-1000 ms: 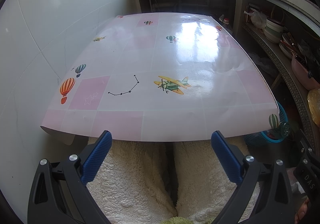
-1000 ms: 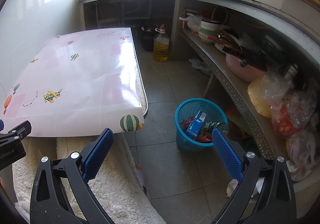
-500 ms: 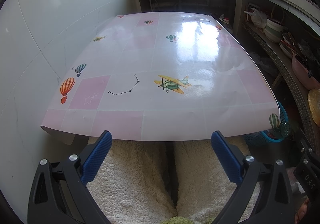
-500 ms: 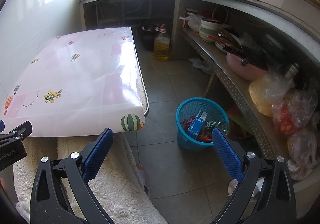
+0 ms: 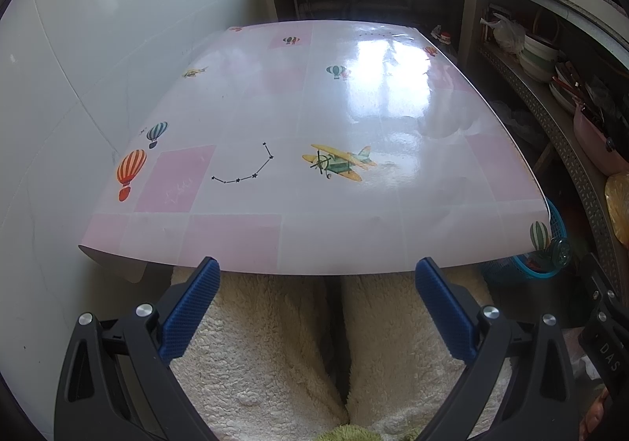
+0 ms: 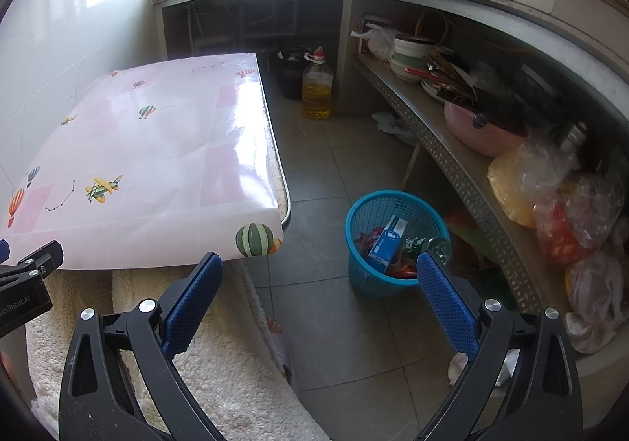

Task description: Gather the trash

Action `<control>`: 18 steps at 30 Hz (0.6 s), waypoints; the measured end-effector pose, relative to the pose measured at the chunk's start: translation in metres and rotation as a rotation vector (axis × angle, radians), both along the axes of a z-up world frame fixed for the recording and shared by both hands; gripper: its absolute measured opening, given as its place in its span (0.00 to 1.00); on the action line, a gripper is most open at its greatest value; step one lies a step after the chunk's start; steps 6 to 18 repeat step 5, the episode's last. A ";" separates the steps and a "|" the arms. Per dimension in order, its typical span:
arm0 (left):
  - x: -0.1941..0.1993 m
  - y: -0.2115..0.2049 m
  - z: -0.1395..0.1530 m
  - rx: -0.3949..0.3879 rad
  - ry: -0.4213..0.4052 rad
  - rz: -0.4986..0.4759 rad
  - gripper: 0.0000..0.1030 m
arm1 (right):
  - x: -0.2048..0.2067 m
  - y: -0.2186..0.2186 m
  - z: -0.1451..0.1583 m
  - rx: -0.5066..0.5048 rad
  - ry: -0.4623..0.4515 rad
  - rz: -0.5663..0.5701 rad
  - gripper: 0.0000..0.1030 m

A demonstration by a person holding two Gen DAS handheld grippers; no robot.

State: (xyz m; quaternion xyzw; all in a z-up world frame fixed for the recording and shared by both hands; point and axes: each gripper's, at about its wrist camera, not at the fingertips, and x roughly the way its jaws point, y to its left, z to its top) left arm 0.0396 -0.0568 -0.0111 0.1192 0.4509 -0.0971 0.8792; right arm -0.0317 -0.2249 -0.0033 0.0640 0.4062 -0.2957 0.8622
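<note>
We hold the left gripper and right gripper spread wide, empty. Trash fills the blue plastic mesh basket beside the pink-tiled glossy table's near corner; collecting looks finished, so next we scan for leftovers.

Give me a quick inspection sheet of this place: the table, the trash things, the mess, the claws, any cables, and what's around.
Surface: table with a glossy pink printed cover; nothing seen lying on it.
Job's things: blue bin on the floor right of the table, holding a blue box and wrappers; crumpled scrap on the floor by the shelf.
Clutter: shelf crowded with bowls, a pink basin and plastic bags; oil jug on the floor.
Claws: left claw open, empty; right claw open, empty.
Cables: nothing seen.
Surroundings: tiled wall, stone counter, fluffy white fabric below both claws.
</note>
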 end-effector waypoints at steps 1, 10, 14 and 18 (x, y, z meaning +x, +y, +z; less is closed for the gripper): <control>0.000 0.001 0.000 0.000 0.001 0.000 0.94 | 0.001 0.001 0.000 -0.001 -0.001 0.000 0.92; 0.000 0.001 -0.001 0.000 0.004 0.000 0.94 | 0.001 0.000 0.000 0.000 0.000 0.000 0.92; 0.000 0.001 -0.001 0.000 0.004 0.000 0.94 | 0.001 0.000 0.000 0.000 0.000 0.000 0.92; 0.000 0.001 -0.001 0.000 0.004 0.000 0.94 | 0.001 0.000 0.000 0.000 0.000 0.000 0.92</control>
